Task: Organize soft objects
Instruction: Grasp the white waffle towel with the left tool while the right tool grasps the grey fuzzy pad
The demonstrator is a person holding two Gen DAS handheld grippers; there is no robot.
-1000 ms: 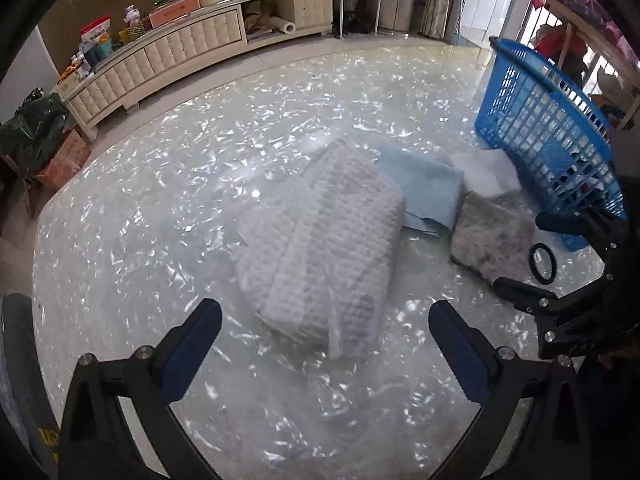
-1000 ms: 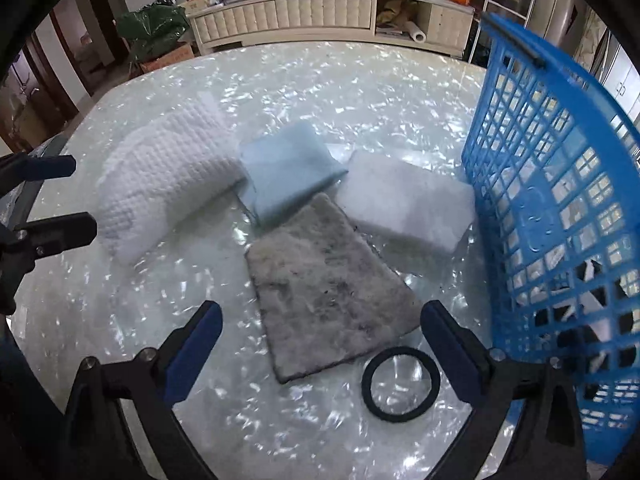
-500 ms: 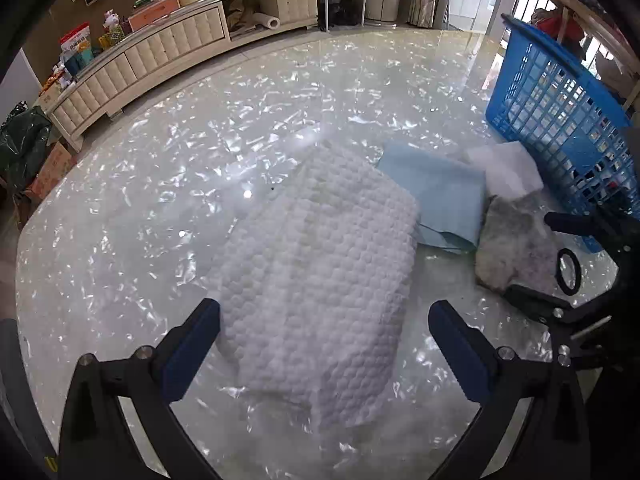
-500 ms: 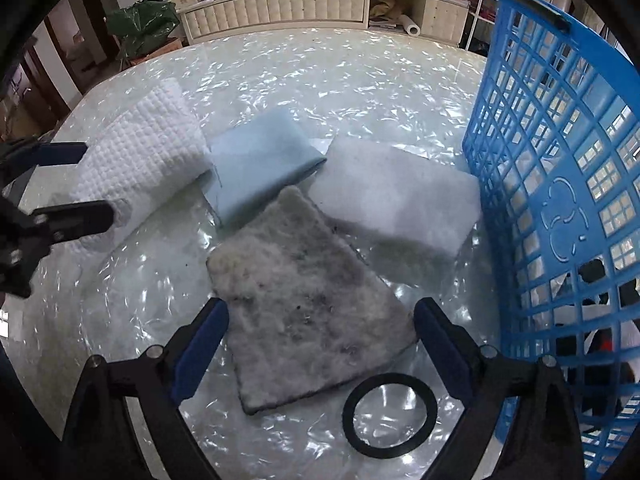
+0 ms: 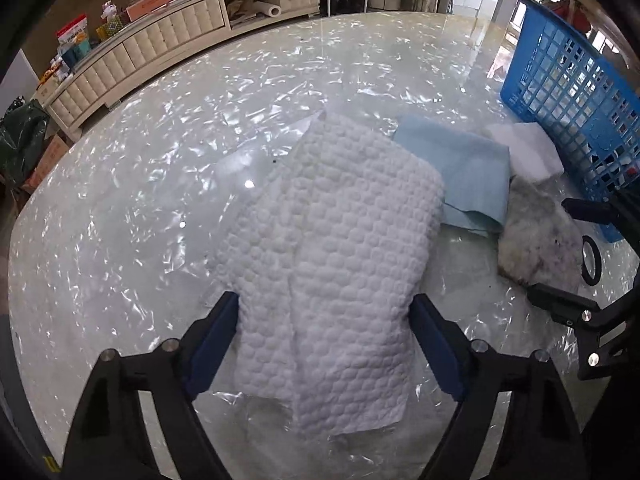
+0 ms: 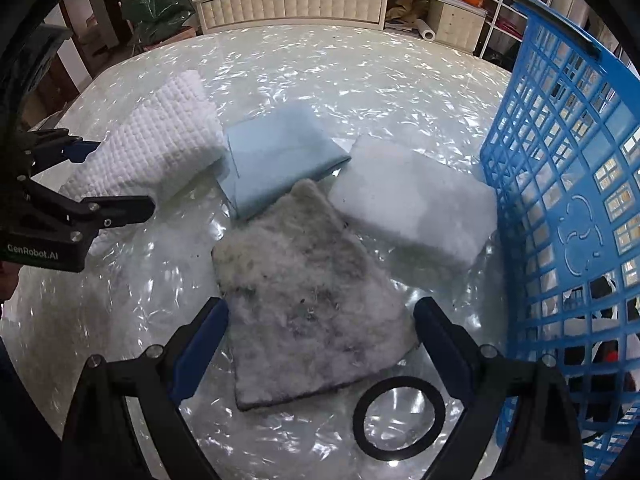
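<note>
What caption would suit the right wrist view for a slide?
Open right gripper straddling a grey fluffy cloth, beside a blue basket and a black ring.

Over the last second the left gripper (image 5: pixel 324 336) moved forward and down until its open fingers straddled the near end of the white quilted cloth (image 5: pixel 332 248), which had lain well ahead of them. The right gripper (image 6: pixel 320 340) likewise advanced over the grey mat (image 6: pixel 308 304), its open fingers now flanking the mat's near part.
</note>
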